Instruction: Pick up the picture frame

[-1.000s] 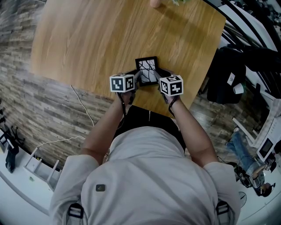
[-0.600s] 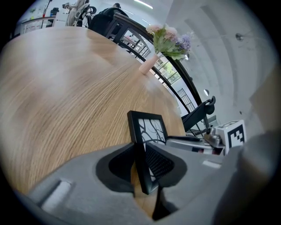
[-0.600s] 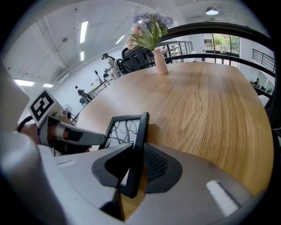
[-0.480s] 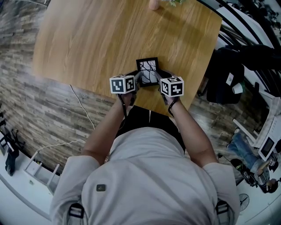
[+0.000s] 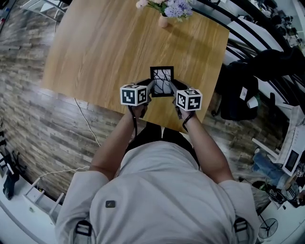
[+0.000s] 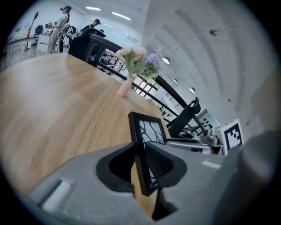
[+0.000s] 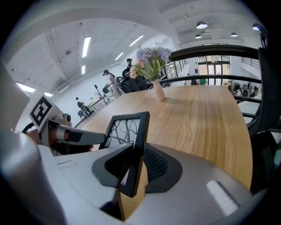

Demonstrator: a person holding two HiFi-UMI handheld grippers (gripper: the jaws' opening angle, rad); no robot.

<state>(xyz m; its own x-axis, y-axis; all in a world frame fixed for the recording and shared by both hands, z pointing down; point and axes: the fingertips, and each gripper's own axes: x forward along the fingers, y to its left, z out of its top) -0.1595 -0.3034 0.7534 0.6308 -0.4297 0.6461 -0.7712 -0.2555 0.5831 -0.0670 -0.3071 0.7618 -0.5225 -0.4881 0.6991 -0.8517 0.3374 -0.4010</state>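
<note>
Left gripper (image 5: 151,89) and right gripper (image 5: 172,90), jaws just closing tighter, each clenched one side of the picture frame (image 5: 162,79), seemingly clear above the desk (image 5: 95,47); pickup looked essentially done.

A black picture frame (image 5: 162,81) with a branching pattern is over the wooden table (image 5: 95,52), close to its near edge. The left gripper (image 5: 150,87) takes the frame's left side and the right gripper (image 5: 173,88) its right side, and both sets of jaws have just been closing with the frame between them. A vase of flowers (image 5: 165,12) stands at the far edge
</note>
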